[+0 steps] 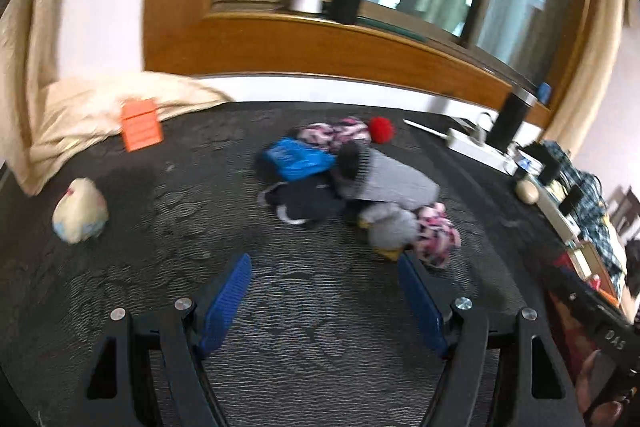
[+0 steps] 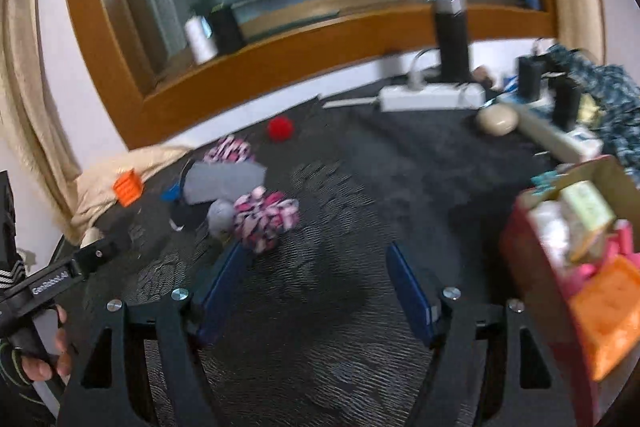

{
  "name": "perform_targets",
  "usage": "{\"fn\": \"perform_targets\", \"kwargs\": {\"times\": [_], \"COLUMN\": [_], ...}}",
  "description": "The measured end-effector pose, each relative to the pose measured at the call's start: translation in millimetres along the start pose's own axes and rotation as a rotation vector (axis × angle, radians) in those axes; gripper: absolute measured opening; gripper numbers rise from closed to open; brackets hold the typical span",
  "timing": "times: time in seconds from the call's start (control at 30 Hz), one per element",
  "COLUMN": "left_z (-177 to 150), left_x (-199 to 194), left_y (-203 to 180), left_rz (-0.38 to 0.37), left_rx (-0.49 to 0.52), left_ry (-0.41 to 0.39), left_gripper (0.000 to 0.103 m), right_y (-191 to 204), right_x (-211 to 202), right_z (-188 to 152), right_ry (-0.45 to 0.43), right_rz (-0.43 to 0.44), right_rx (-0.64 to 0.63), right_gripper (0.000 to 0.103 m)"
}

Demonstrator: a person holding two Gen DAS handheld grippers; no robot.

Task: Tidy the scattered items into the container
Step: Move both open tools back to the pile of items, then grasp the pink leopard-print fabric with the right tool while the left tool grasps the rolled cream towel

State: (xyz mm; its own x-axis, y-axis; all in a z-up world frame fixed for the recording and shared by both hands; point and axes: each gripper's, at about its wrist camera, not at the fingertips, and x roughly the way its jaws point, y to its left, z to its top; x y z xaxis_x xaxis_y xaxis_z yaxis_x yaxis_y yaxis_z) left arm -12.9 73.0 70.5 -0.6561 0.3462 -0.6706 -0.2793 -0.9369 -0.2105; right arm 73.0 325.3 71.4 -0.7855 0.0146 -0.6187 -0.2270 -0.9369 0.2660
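On the dark mat lies a heap of loose things: a grey sock (image 1: pixel 384 183), a blue packet (image 1: pixel 296 157), pink patterned socks (image 1: pixel 436 239), a red pompom (image 1: pixel 381 129). An orange box (image 1: pixel 141 125) and a cream bundle (image 1: pixel 80 211) lie apart at the left. My left gripper (image 1: pixel 324 263) is open and empty, its right fingertip close to the pink sock. My right gripper (image 2: pixel 316 251) is open with its jaws still widening and nothing between them; a pink sock (image 2: pixel 266 219) lies just beyond its left fingertip. The red cardboard container (image 2: pixel 516 235), holding several items, stands at the right.
A white power strip (image 2: pixel 432 97), a black cylinder (image 2: pixel 452 39) and a beige oval object (image 2: pixel 496 121) stand along the mat's far right. Cream cloth (image 1: pixel 100 107) covers the far left corner. A hand holds the other gripper's handle (image 2: pixel 60 279) at the left.
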Motion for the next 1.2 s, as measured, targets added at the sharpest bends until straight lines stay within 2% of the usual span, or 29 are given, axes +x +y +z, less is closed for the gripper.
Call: {"fn": "perform_targets", "kwargs": {"times": [0.13,0.3,0.63,0.7,0.77,0.83,1.2], "left_z": [-0.6,1.7,-0.1,0.5,1.3,2.3,13.5], "left_x": [3.0,4.9,13.8,14.5,14.6,14.5,6.5], "left_y": [17.3,26.7,26.1,28.0,31.0,34.9,78.3], "left_rz": [0.023,0.02,0.017,0.02,0.026,0.035,0.151], "left_rx": [-0.045,-0.076,-0.08,-0.087,-0.096,-0.107,-0.211], "left_ry": [-0.001,0.0,0.031,0.031,0.029,0.027,-0.031], "left_gripper": [0.077,0.077,0.077,0.077,0.077,0.077,0.077], "right_y": [16.4,32.6,35.2,35.5,37.3,38.3,25.4], "right_x": [35.6,73.6,127.6,130.7,131.0,129.9,112.3], "right_z": [6.8,14.5,21.5,23.2,21.9,20.4,21.8], "right_ry": [0.082,0.129,0.218,0.212,0.207,0.199,0.12], "right_rz": [0.06,0.054,0.035,0.039,0.045,0.045,0.009], "right_rx": [-0.018,-0.06,-0.044,-0.048,-0.063,-0.074,-0.037], "right_gripper": [0.076,0.076,0.076,0.076,0.066,0.063,0.062]}}
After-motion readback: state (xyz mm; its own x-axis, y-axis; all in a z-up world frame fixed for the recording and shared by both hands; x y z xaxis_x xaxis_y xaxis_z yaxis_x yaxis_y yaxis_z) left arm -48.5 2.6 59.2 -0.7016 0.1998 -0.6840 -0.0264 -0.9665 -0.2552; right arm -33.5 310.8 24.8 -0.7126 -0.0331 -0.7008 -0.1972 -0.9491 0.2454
